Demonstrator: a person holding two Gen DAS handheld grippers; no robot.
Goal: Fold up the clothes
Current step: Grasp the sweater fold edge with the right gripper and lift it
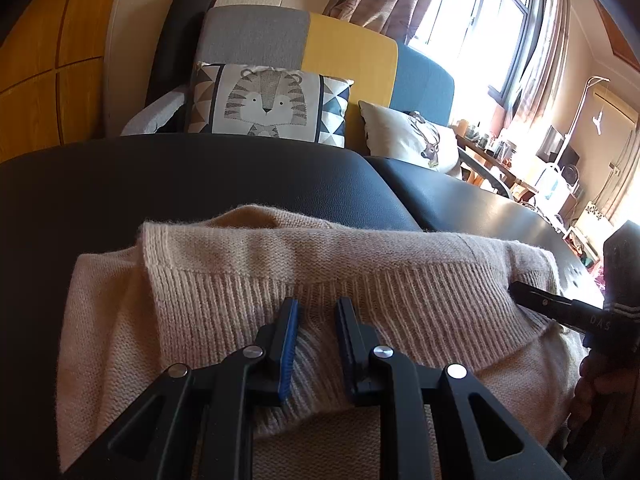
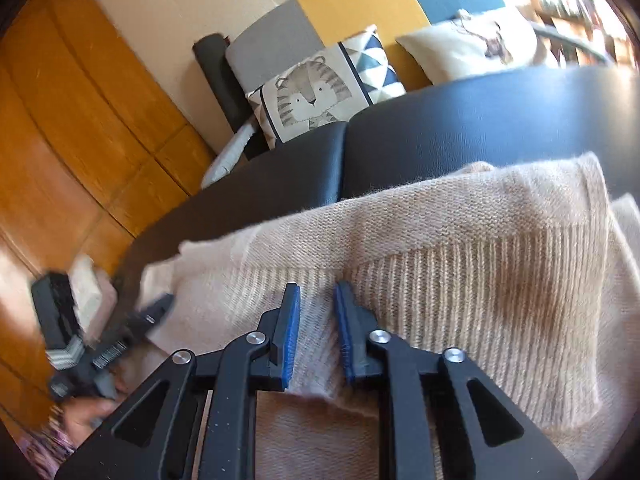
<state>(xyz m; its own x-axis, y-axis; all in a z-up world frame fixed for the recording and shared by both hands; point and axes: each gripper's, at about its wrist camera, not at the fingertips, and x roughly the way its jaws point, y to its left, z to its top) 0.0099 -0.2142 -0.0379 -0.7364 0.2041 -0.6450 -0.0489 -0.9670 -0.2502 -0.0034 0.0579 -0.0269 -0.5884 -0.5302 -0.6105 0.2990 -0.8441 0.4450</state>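
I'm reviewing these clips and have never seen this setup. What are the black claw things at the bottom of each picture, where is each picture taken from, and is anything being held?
No robot here: a person holds a two-finger gripper in each hand, each carrying a wide-angle camera looking along its fingers. One picture looks out from the left gripper, the other from the right gripper, and each catches the opposite gripper at its edge. A folded beige knit sweater lies on a black padded surface, with a sofa and a tiger cushion behind. Both grippers hover over the sweater's ribbed hem with jaws slightly apart; neither visibly pinches the knit.
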